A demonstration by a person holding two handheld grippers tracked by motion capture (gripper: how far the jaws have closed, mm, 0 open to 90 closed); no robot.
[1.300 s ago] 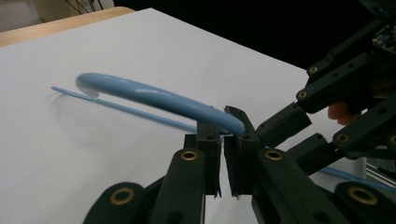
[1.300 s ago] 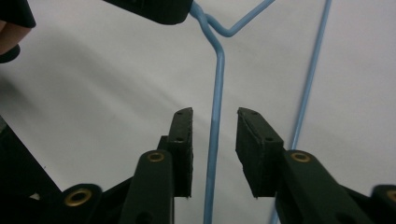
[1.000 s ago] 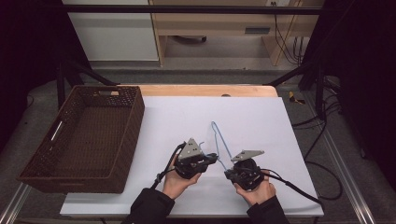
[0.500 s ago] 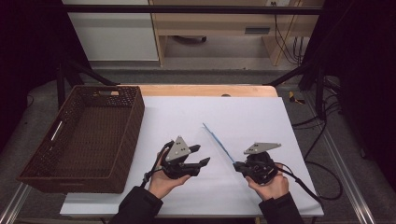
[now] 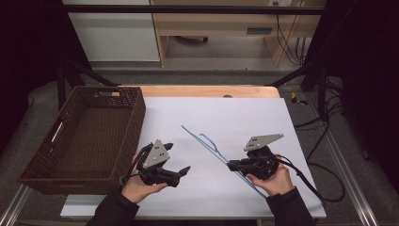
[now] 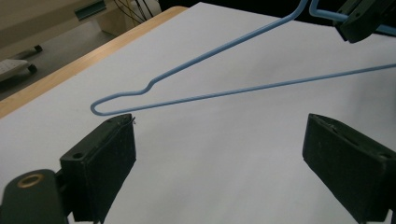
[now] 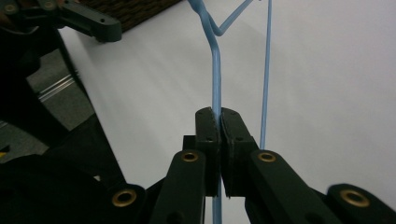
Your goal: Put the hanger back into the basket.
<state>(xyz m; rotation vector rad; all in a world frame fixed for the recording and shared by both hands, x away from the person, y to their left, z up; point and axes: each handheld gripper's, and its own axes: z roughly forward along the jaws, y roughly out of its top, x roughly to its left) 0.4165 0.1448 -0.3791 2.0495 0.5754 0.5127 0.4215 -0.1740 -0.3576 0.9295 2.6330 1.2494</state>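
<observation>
1. High view: the blue wire hanger (image 5: 214, 150) slants over the white table (image 5: 244, 117), between the two hands.
2. Right tongs (image 5: 231, 165) are clamped tight on one wire of the hanger; the right gripper view shows that wire pinched between the pads (image 7: 208, 128).
3. Left tongs (image 5: 178, 161) have just been opening and now stand wide, holding nothing; the hanger's bent end lies just beyond their jaws.
4. A brown wicker basket (image 5: 136, 117) sits at the table's left edge, beside the left tongs.

White-topped table (image 5: 226, 117), wicker basket (image 5: 89, 136)
</observation>
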